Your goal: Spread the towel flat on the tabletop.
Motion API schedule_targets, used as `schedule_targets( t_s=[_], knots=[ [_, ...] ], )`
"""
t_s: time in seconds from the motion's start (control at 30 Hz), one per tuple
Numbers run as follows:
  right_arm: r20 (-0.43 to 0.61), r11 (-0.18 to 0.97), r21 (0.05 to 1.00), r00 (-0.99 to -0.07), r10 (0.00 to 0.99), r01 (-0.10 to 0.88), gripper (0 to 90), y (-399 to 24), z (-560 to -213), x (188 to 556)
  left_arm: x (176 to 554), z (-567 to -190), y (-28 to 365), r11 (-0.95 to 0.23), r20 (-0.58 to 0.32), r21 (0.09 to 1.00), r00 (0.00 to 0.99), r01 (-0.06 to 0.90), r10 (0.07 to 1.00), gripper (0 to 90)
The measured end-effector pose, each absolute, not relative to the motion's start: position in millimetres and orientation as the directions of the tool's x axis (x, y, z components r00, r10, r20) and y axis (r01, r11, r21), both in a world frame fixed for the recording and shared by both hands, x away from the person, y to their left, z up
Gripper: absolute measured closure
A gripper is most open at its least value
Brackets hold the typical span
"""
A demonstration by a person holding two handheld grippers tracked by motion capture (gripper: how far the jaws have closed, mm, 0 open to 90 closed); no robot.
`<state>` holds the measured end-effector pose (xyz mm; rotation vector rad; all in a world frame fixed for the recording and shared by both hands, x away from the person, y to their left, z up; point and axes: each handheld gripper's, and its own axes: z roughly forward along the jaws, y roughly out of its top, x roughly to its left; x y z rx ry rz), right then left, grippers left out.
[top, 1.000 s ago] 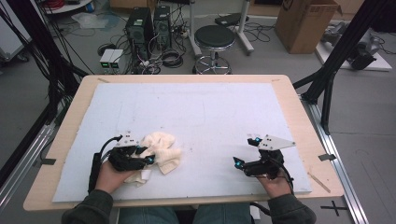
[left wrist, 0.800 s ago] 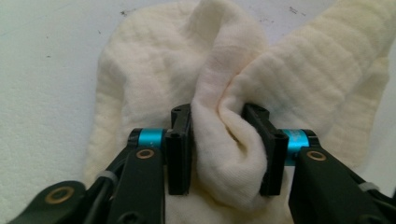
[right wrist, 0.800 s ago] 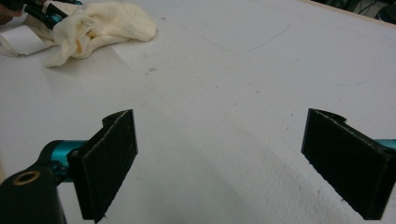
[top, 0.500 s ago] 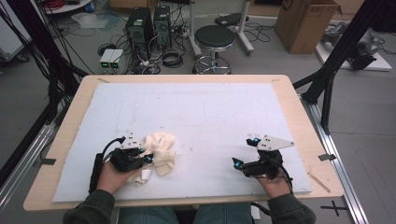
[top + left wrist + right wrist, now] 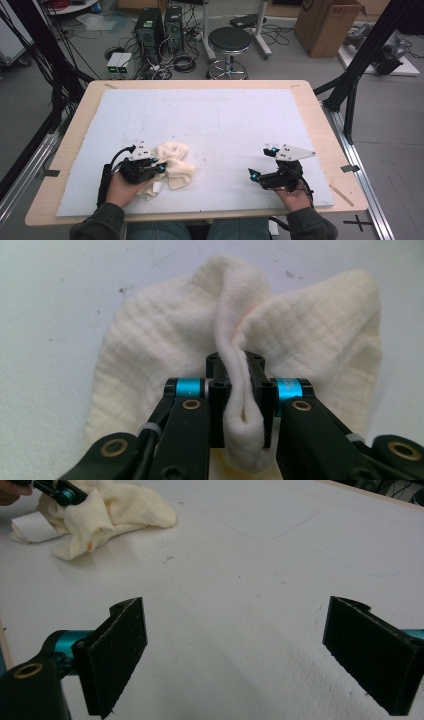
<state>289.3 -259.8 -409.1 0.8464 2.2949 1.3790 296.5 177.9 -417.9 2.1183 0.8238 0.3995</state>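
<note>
Now left claw (image 5: 239, 405) just closed, pinching cream cloth (image 5: 310, 335)

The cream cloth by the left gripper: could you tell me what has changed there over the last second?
The left gripper has just been closing and now pinches a raised fold of the cream cloth. The cloth looks slightly bunched. The right gripper stayed open in place.

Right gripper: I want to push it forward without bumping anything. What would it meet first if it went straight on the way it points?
Probably nothing: the right gripper, open, faces bare white mat. The cream cloth lies off to the side.
</note>
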Motion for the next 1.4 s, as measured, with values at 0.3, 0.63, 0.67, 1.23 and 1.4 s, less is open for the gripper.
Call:
schedule_targets(
  t_s=[0.3,0.63,0.67,1.23,1.4],
  knots=[
    [0.023,0.338,0.888,-0.765,0.644,0.311,9.8,-263,-407,288,305,-404,156,-0.471,0.002,0.795,0.776,0.381,0.631,82.3],
    [0.026,0.326,0.894,-0.762,0.646,0.307,9.8,-267,-406,289,325,-382,127,-0.486,0.01,0.803,0.809,0.344,0.588,82.3],
    [0.026,0.325,0.895,-0.763,0.646,0.307,9.8,-267,-406,289,325,-382,127,-0.486,0.01,0.803,0.809,0.344,0.588,82.3],
    [0.029,0.322,0.898,-0.768,0.639,0.301,9.8,-267,-406,291,384,-403,78,-0.491,-0.081,0.783,0.846,0.38,0.526,81.0],
    [0.033,0.326,0.895,-0.774,0.633,0.304,9.8,-266,-408,293,396,-415,75,-0.485,-0.097,0.773,0.832,0.409,0.547,74.4]
  ],
)
